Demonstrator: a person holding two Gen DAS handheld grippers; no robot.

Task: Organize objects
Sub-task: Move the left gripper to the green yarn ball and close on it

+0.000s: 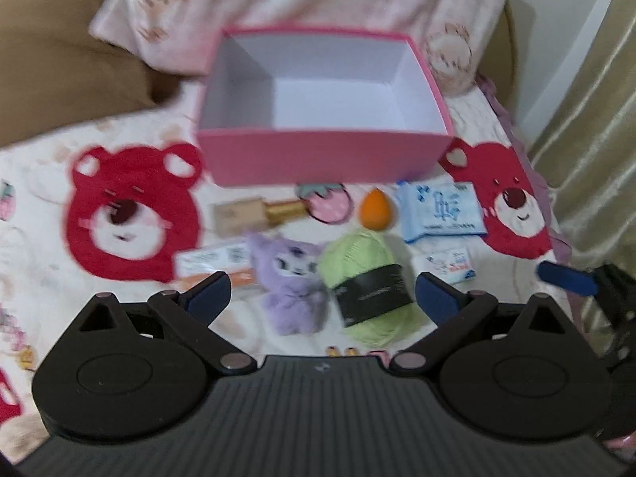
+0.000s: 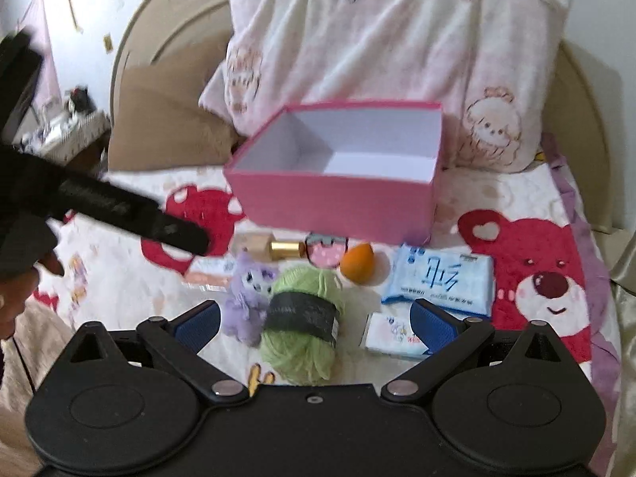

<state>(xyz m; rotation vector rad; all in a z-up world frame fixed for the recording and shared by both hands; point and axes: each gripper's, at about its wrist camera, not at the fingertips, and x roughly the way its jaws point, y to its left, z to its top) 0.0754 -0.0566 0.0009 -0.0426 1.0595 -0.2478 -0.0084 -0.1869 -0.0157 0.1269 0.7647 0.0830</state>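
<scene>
Bedspread (image 1: 131, 206) with red bear print. Pink box (image 1: 326, 159) empty, upright, at pillow (image 2: 381, 39). Below box: green yarn (image 2: 302, 342), blue wipes pack (image 2: 441, 278), purple plush (image 1: 286, 282), orange sponge (image 2: 357, 266). Left gripper (image 1: 322, 298) and right gripper (image 2: 314, 322): jaws apart, holding nothing, above items.
</scene>
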